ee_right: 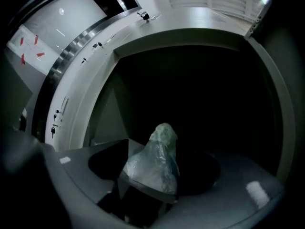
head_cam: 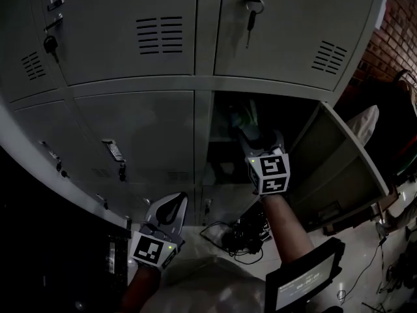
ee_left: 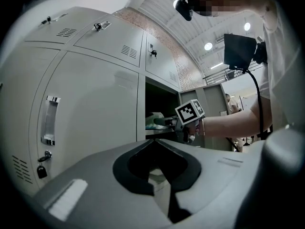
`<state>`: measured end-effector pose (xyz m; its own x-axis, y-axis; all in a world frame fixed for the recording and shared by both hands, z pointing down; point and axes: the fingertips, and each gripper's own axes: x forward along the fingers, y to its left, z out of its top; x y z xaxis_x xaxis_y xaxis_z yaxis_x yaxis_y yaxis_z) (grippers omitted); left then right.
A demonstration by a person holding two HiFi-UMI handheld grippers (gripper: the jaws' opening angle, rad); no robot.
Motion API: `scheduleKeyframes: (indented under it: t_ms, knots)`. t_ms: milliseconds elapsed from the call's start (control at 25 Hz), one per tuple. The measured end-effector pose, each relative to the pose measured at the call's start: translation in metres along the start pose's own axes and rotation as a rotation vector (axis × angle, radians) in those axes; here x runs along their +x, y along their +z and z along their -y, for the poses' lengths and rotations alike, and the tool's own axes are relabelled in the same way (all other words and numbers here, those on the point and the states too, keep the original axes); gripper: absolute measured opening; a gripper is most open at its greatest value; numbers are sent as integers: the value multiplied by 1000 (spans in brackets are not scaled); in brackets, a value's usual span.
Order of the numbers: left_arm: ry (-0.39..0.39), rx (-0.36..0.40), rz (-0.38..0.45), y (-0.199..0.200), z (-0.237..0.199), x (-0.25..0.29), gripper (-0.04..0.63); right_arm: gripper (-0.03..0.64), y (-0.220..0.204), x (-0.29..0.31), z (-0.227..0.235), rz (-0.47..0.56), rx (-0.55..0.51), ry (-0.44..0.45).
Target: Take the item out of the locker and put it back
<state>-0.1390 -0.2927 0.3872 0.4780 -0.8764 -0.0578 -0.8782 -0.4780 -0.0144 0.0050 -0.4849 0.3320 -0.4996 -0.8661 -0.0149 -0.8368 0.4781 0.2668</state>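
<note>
The item is a pale green thing in clear plastic wrap (ee_right: 155,163). It lies between the jaws of my right gripper (ee_right: 152,178), which stand apart from it with dark gaps on both sides. In the head view the right gripper (head_cam: 246,128) reaches into the dark open locker compartment (head_cam: 293,119), with the item (head_cam: 242,116) at its tips. From the left gripper view the item (ee_left: 155,121) rests on the compartment's shelf in front of the right gripper (ee_left: 167,123). My left gripper (head_cam: 178,201) hangs lower left before a closed door, jaws together and empty.
The open locker door (head_cam: 339,168) swings out to the right of my right arm. Closed doors with keys (head_cam: 249,15) surround the compartment. Cables (head_cam: 241,240) lie on the floor below. A brick wall (head_cam: 391,38) is at the right.
</note>
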Motion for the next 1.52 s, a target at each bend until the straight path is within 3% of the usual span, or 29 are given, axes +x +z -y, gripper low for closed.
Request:
scheduleKeyframes:
  t_ms: [200,240,280,320,400,600,800,1000,1240,1520]
  knots:
    - [-12,9,-6,3,-1,-4,2,292,24,-33,2,125,9,-47]
    - [-15,11,0,5,-2,-6,2,237,28,-43,-4,141,19,-31]
    - [-18,13,7,7,-3,-7,2,77,30,-52,-13,152,29,-3]
    - [-21,12,13,8,-4,-9,2,3,30,-61,-24,156,36,29]
    - [-26,9,14,10,-5,-14,2,0,27,-77,-46,154,45,74]
    - [-63,6,15,10,11,-33,2,0,26,-134,-87,161,114,94]
    - [-55,6,24,14,47,-60,3,0,30,-187,-115,182,128,159]
    - [-14,12,-1,7,107,-100,2,0,23,-266,-122,229,175,180]
    - [34,-21,-23,-5,174,-143,2,0,1,-358,-130,163,225,199]
    - [19,-35,6,12,196,-174,2,0,22,-402,-121,202,233,147]
